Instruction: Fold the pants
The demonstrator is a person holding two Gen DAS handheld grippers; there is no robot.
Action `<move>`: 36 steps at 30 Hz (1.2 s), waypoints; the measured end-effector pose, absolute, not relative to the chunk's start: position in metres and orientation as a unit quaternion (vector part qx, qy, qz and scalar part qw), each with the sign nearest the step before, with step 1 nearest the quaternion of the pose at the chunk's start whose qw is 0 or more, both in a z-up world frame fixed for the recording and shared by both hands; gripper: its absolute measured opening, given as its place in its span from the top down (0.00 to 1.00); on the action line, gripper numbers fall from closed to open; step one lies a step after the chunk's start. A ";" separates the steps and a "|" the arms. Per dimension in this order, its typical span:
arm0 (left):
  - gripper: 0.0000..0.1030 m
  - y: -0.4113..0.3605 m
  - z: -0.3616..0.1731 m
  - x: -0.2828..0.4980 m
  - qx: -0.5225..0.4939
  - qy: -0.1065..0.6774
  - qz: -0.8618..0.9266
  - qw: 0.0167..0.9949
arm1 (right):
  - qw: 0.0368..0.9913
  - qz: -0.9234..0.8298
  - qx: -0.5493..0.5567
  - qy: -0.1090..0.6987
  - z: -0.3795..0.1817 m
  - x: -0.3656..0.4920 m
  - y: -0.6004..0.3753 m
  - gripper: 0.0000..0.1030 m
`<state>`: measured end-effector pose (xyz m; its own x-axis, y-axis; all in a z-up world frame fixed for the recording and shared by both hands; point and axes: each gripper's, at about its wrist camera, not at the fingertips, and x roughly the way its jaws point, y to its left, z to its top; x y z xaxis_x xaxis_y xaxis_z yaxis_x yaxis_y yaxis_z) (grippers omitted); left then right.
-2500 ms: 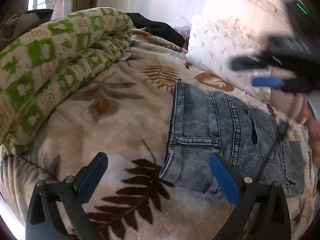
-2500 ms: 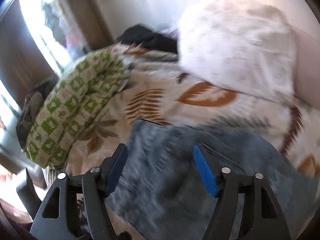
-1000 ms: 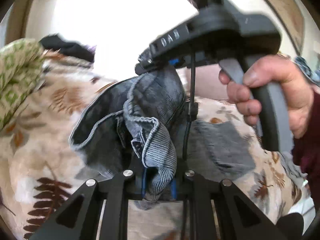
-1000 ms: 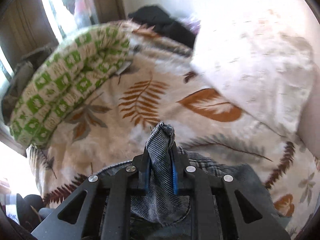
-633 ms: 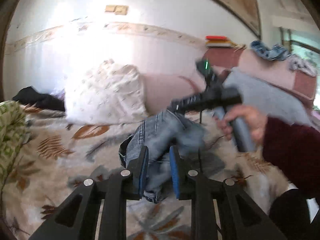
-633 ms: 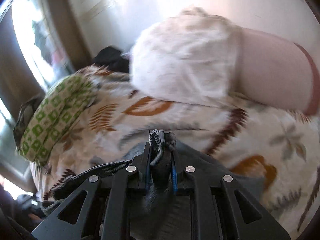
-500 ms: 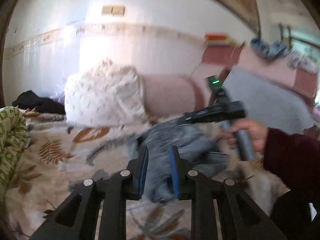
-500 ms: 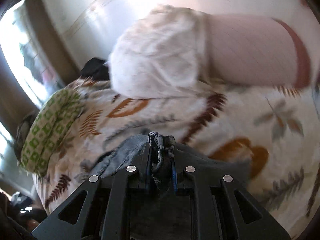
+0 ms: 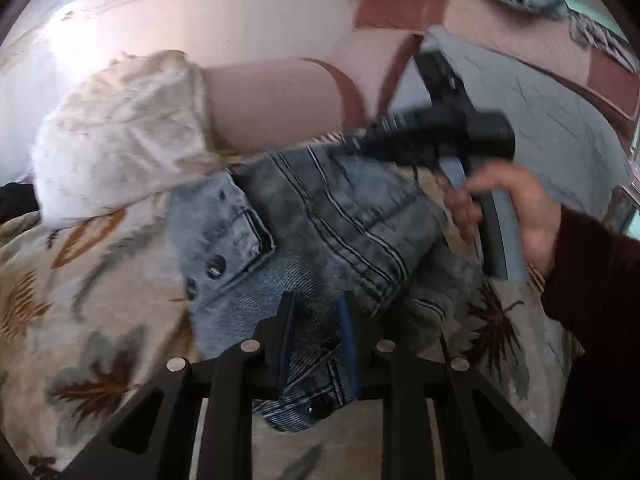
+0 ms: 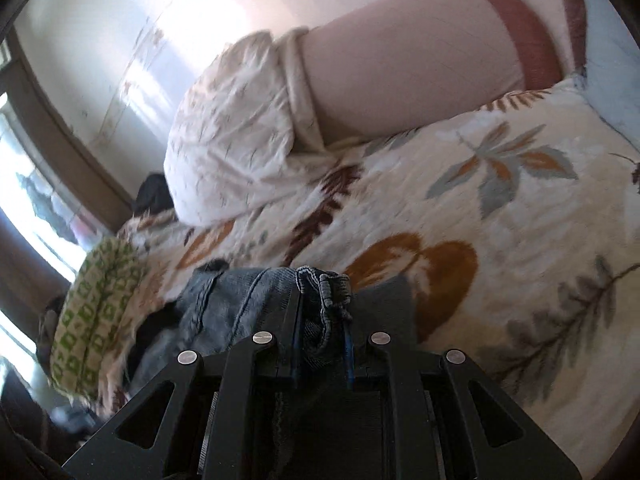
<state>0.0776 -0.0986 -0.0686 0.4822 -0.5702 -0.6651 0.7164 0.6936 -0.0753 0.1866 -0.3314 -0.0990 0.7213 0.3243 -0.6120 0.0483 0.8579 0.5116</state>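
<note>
Grey-blue denim pants [image 9: 312,220] hang bunched between my two grippers above the leaf-print bed cover [image 9: 80,320]. My left gripper [image 9: 316,316] is shut on a fold of the denim near its waistband. My right gripper [image 10: 322,304] is shut on another bunched edge of the pants [image 10: 248,296]. In the left wrist view the right gripper [image 9: 348,148] shows as a black tool held by a hand, at the far side of the pants. A metal button [image 9: 214,270] shows on the denim.
A white patterned pillow [image 10: 232,132] and a pink bolster [image 10: 400,64] lie at the head of the bed. A green-and-white rolled quilt [image 10: 96,312] lies at the left. A grey cushion [image 9: 540,120] is at the right. Dark clothing [image 10: 152,196] lies by the wall.
Both grippers went from open above the flat pants to shut on the denim, then lifted it. Both have since swung towards the pillows with the pants stretched between them.
</note>
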 end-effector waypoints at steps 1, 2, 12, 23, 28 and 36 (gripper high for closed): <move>0.77 -0.105 -0.071 0.078 0.108 0.346 -0.381 0.850 | 0.895 0.074 0.258 0.357 -0.096 0.185 -0.335 0.86; 0.77 -0.111 -0.073 0.079 0.111 0.350 -0.384 0.847 | 0.897 0.073 0.263 0.348 -0.092 0.183 -0.341 0.86; 0.76 -0.137 -0.095 0.102 0.115 0.408 -0.360 0.831 | 0.877 0.017 0.282 0.389 -0.088 0.157 -0.377 0.52; 0.59 -0.113 -0.055 0.082 0.092 0.365 -0.344 0.860 | 0.975 -0.067 0.126 0.172 0.012 -0.015 -0.320 0.38; 0.41 -0.095 -0.024 0.098 0.120 0.322 -0.276 0.898 | 0.968 0.013 0.152 0.197 -0.008 0.002 -0.294 0.35; 0.42 -0.100 -0.050 0.162 0.116 0.376 -0.231 0.890 | 0.925 0.042 0.190 0.325 -0.067 0.079 -0.265 0.71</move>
